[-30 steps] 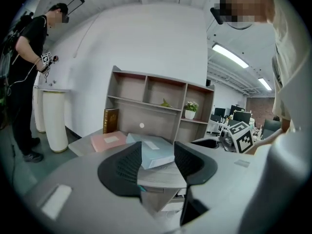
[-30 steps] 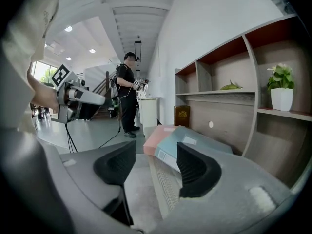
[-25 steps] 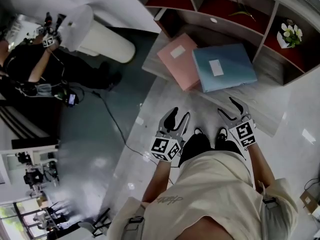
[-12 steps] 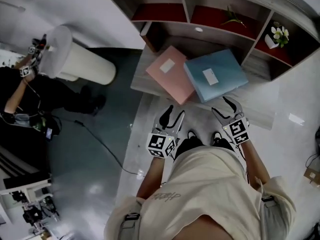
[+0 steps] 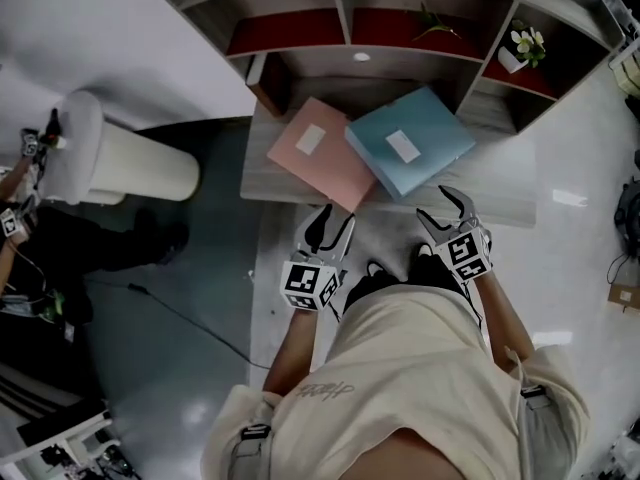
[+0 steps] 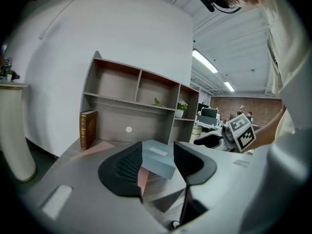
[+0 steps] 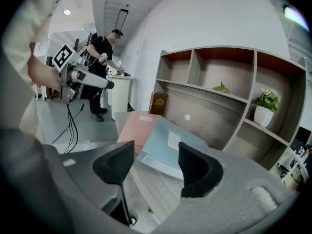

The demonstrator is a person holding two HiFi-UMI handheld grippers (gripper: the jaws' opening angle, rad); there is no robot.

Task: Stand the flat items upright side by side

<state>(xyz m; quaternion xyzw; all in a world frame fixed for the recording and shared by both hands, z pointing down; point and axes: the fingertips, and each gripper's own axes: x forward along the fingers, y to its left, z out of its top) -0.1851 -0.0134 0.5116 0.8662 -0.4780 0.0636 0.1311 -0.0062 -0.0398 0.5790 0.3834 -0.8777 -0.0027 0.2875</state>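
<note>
Overhead, from the left: one smooth white rounded column (image 5: pixel 130 158) above a dark, glossy floor. Next, one brown hardback book (image 5: pixel 258 72), standing at the left end of one grey wood-grain shelf unit (image 5: pixel 350 60) with red-brown backs to its upper compartments.

Below the shelves, on the matching wood-grain desktop (image 5: pixel 500 193), two thin rectangular folders, both lying flat, each with one white label. First the pink folder (image 5: pixel 322 163), set at a slant. At its near corner, just short of touching, the left gripper (image 5: pixel 335 220), hand-held, carrying one black-and-white marker cube; its two black ribbed jaws apart, clamped on nothing, with the folders in view beyond the gap.

Then the pale blue folder (image 5: pixel 415 143), also slanted, its left corner resting over the pink one's right edge. Close to its near corner, the right gripper (image 5: pixel 443 211), with a second marker cube; two smooth black jaws likewise apart, gripping nothing, desktop and folder edge framed between them.

Further right, in the shelves: one green sprig (image 5: pixel 436 23) in an upper compartment, then one small white pot of pale flowers (image 5: pixel 522 48) in the rightmost compartment.
</note>
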